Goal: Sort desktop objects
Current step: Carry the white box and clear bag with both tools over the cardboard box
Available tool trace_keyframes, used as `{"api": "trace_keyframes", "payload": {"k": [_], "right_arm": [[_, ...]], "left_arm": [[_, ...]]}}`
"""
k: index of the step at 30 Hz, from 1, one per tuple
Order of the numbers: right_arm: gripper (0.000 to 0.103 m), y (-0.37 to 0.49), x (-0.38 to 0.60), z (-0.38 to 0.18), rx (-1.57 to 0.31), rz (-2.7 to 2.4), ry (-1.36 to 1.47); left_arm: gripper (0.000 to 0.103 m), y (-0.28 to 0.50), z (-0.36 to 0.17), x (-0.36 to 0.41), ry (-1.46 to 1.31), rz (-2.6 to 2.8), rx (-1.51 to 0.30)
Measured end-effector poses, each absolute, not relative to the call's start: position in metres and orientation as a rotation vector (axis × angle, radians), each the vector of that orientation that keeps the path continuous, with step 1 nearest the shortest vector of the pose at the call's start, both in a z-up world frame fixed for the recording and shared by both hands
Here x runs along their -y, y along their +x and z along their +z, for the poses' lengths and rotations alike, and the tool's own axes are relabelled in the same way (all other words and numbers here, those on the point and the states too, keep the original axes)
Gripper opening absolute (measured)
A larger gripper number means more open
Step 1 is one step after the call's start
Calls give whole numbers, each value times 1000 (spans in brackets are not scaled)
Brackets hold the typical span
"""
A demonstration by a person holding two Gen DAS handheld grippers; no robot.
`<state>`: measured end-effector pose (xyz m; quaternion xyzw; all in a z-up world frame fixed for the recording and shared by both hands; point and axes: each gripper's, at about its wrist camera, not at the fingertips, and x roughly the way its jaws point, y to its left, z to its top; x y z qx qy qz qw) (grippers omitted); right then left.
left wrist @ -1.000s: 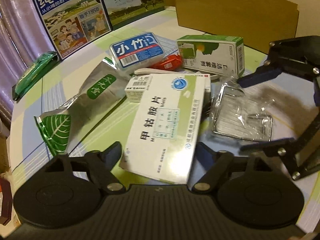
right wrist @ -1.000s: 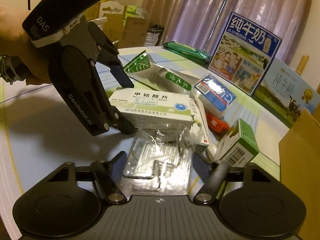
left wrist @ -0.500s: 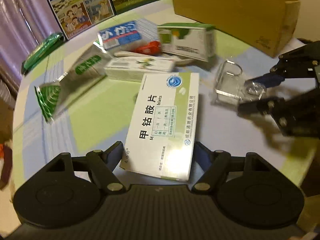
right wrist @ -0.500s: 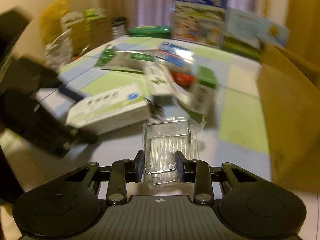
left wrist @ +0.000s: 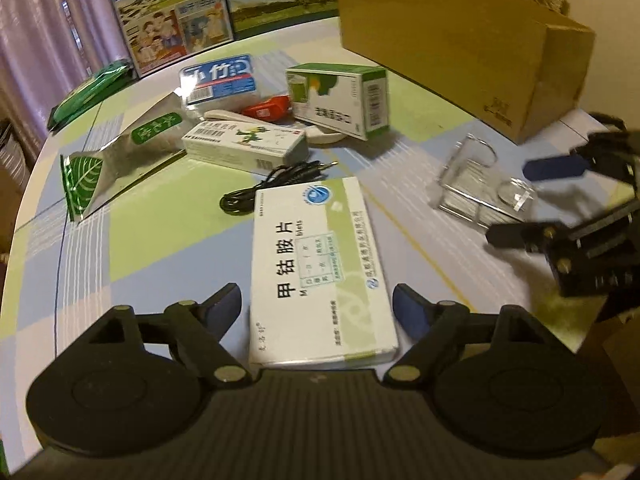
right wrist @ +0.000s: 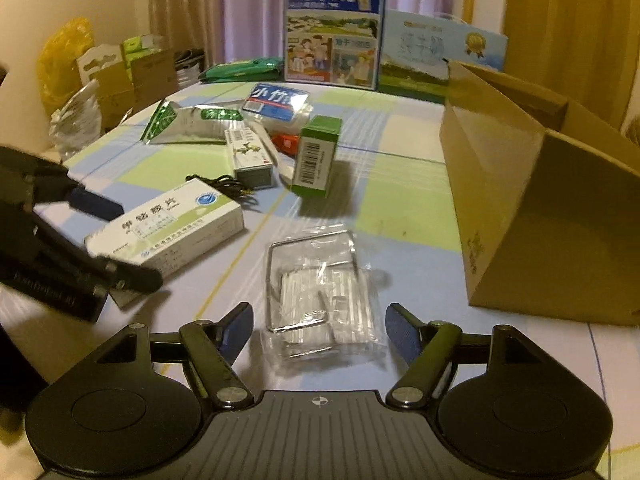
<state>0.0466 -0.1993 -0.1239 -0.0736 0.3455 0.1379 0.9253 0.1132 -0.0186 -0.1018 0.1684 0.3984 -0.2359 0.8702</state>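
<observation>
Fingers (left wrist: pixel 224 304) of the left gripper (left wrist: pixel 318 306) stand wide apart, one on each side of the white and green medicine box (left wrist: pixel 320 264), and they do not touch it. This box is flat and long, with black Chinese letters, a round blue mark at its far end and a pale green band along one side. It lies flat on the table (left wrist: pixel 152 232), with its near end between the fingers.

In the right wrist view the right gripper (right wrist: pixel 320 326) is also spread wide, and the clear plastic packet (right wrist: pixel 320 300) lies between its blue pads without contact. The packet is transparent and wrinkled, and a bent metal wire frame and some pale sticks show through it. It lies flat on the table, near the open cardboard box (right wrist: pixel 540 216) at its right.

Just behind the medicine box lies a black cable (left wrist: pixel 276 184). Further back are a long narrow white box (left wrist: pixel 244 146), a green and white carton (left wrist: pixel 340 98), a small red packet (left wrist: pixel 268 108), a blue tissue pack (left wrist: pixel 220 80) and a silver bag with a green leaf (left wrist: pixel 116 160). A milk carton box (left wrist: pixel 172 12) stands at the far edge.
</observation>
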Motion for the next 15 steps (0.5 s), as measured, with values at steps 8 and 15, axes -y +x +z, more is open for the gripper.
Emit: {"api": "trace_keyframes", "payload": {"k": [8,15], "right_arm": [[43,45,188,-133,-670,297,-269],[29,46,188,-133,-678,299,-249]], "left_arm": [[76,123,-107,21,291,-442,-832],[67,122,-107,28,294,-426,-851]]}}
